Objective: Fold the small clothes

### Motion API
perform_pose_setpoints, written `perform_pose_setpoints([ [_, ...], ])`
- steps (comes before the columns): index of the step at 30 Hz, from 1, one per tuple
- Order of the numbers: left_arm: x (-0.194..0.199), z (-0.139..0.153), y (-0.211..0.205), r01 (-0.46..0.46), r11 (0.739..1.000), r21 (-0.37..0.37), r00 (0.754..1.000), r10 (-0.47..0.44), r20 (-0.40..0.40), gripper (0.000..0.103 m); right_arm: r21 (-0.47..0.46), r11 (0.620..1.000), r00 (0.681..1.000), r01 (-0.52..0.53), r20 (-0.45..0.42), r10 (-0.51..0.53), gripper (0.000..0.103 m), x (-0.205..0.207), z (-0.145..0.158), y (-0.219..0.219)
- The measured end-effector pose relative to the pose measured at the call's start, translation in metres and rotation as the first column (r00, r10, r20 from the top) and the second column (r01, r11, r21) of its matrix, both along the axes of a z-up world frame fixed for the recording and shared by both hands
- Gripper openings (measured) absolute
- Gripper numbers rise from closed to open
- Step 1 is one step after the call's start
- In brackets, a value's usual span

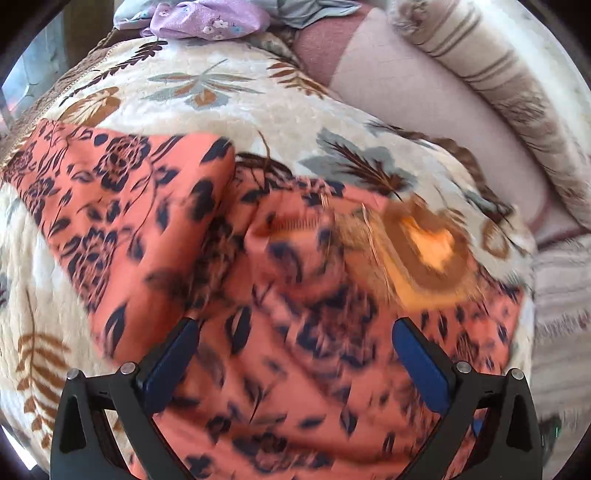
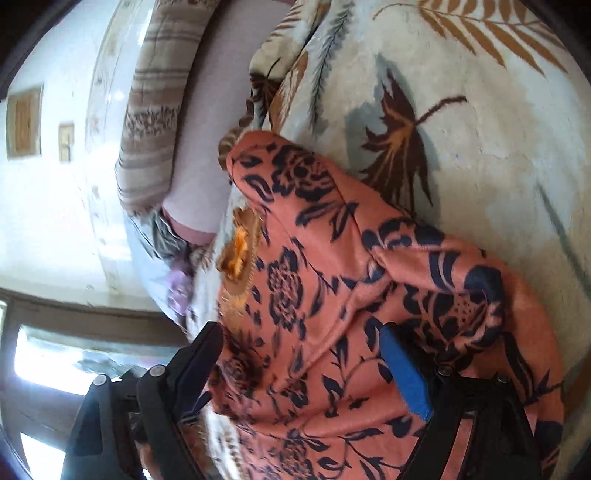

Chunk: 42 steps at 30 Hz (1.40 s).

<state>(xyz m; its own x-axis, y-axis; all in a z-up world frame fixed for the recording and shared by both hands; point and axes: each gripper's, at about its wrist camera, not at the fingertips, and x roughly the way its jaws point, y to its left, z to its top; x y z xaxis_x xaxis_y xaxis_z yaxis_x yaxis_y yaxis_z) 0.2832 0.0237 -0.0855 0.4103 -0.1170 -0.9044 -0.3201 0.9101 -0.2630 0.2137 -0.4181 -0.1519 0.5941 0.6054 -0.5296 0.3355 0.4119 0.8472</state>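
Observation:
A coral garment [image 1: 155, 221] with a dark navy flower print lies spread on a cream leaf-patterned blanket [image 1: 229, 107]. A brown and orange embroidered patch [image 1: 428, 251] sits on its right part. My left gripper [image 1: 295, 325] hovers over the garment's near half with its blue-padded jaws open and nothing pinched. The right wrist view is rolled sideways. There the same garment [image 2: 314, 266] bulges in folds, with the patch [image 2: 238, 254] at its left edge. My right gripper [image 2: 299, 328] stands open wide, cloth lying between its fingers without being pressed.
A pile of other clothes, lilac [image 1: 207, 18] and pale blue, lies at the blanket's far edge. A pink cushion [image 1: 424, 110] and a striped brown blanket [image 1: 498, 70] run along the right. A white wall [image 2: 55, 221] and a bright window [image 2: 40, 362] show beside the bed.

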Motion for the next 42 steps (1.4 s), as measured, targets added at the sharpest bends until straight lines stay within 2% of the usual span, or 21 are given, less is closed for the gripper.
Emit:
perform_pose_setpoints([
  [2, 0.017, -0.009, -0.004, -0.019, 1.0, 0.025, 0.999, 0.019, -0.031, 0.096, 0.011, 1.0, 1.0, 0.019, 0.002, -0.019, 0.088, 0.009, 0.0, -0.003],
  [4, 0.027, -0.025, -0.003, -0.022, 1.0, 0.013, 0.994, 0.023, -0.105, 0.042, 0.021, 0.999, 0.998, 0.039, -0.054, -0.038, 0.088, 0.022, -0.007, -0.004],
  [7, 0.034, -0.038, 0.001, -0.056, 0.998, -0.026, 0.984, 0.051, -0.173, 0.007, 0.055, 0.994, 0.99, 0.099, -0.106, -0.092, 0.087, 0.034, -0.012, -0.009],
  [9, 0.039, -0.021, -0.008, -0.019, 1.0, 0.014, 0.991, 0.021, -0.129, 0.005, 0.04, 0.993, 0.988, 0.113, -0.111, -0.108, 0.051, 0.042, -0.006, -0.013],
  [10, 0.041, -0.005, -0.015, 0.005, 1.0, 0.03, 0.997, -0.003, -0.078, 0.005, 0.013, 0.995, 0.988, 0.096, -0.126, -0.094, 0.009, 0.049, -0.002, -0.014],
  [12, 0.037, 0.051, -0.034, 0.076, 0.995, 0.063, 0.989, -0.083, 0.122, 0.005, -0.061, 0.991, 0.989, 0.119, -0.083, -0.124, 0.008, 0.052, 0.019, -0.022],
  [14, 0.008, 0.111, -0.05, 0.143, 0.977, 0.156, 0.904, -0.193, 0.381, 0.005, -0.188, 0.969, 0.987, 0.162, 0.049, -0.156, 0.008, 0.041, 0.055, -0.033],
  [16, -0.019, 0.122, -0.05, 0.146, 0.97, 0.193, 0.853, -0.222, 0.472, 0.009, -0.209, 0.961, 0.981, 0.182, 0.104, -0.163, 0.009, 0.026, 0.064, -0.042],
  [18, -0.032, 0.08, -0.04, 0.138, 0.973, 0.186, 0.876, -0.208, 0.435, 0.015, -0.248, 0.96, 0.992, 0.127, 0.054, -0.118, 0.018, 0.019, 0.046, -0.038],
  [19, -0.027, 0.051, -0.038, 0.135, 0.968, 0.209, 0.908, -0.205, 0.365, 0.04, -0.287, 0.956, 0.997, 0.068, -0.014, -0.075, 0.035, 0.019, 0.031, -0.034],
  [20, -0.015, 0.003, -0.033, 0.159, 0.955, 0.249, 0.958, -0.21, 0.197, 0.055, -0.299, 0.954, 0.995, 0.007, -0.09, -0.035, 0.053, 0.018, 0.013, -0.031],
  [22, -0.004, -0.061, -0.019, 0.198, 0.951, 0.239, 0.979, -0.201, -0.009, 0.065, -0.246, 0.969, 0.999, 0.033, -0.022, -0.039, 0.053, 0.007, 0.012, -0.036],
  [23, -0.013, -0.058, -0.014, 0.175, 0.953, 0.247, 0.968, -0.212, 0.133, 0.066, -0.232, 0.972, 0.999, 0.019, -0.043, -0.03, 0.062, 0.005, 0.018, -0.038],
  [24, -0.016, -0.055, -0.014, 0.161, 0.94, 0.3, 0.963, -0.217, 0.162, 0.073, -0.217, 0.976, 0.999, 0.004, -0.048, -0.014, 0.069, 0.004, 0.025, -0.04],
  [28, -0.001, -0.074, -0.001, 0.182, 0.953, 0.24, 0.969, -0.216, 0.123, 0.077, -0.385, 0.92, 0.997, -0.074, -0.012, 0.075, 0.076, 0.014, 0.069, -0.037],
  [36, 0.016, -0.08, 0.009, 0.163, 0.972, 0.168, 0.977, -0.183, 0.11, 0.077, -0.551, 0.812, 0.981, -0.193, -0.086, 0.174, 0.075, 0.128, 0.055, -0.024],
  [37, 0.028, -0.078, 0.009, 0.152, 0.977, 0.15, 0.977, -0.171, 0.127, 0.077, -0.555, 0.801, 0.975, -0.223, -0.109, 0.196, 0.072, 0.13, 0.046, -0.022],
  [38, 0.035, -0.075, 0.008, 0.141, 0.98, 0.138, 0.975, -0.161, 0.151, 0.077, -0.56, 0.787, 0.965, -0.26, -0.132, 0.225, 0.053, 0.137, 0.039, -0.017],
  [39, 0.04, -0.076, 0.013, 0.133, 0.983, 0.126, 0.977, -0.152, 0.152, 0.053, -0.577, 0.755, 0.95, -0.311, -0.166, 0.264, 0.031, 0.146, 0.034, -0.007],
  [40, 0.051, -0.082, 0.019, 0.122, 0.985, 0.125, 0.986, -0.135, 0.099, 0.009, -0.622, 0.693, 0.93, -0.365, -0.216, 0.297, 0.015, 0.153, 0.033, 0.006],
  [42, 0.05, -0.062, 0.027, 0.075, 0.995, 0.064, 0.985, -0.085, 0.154, 0.007, -0.737, 0.572, 0.924, -0.362, -0.2, 0.327, 0.012, 0.151, 0.055, 0.024],
])
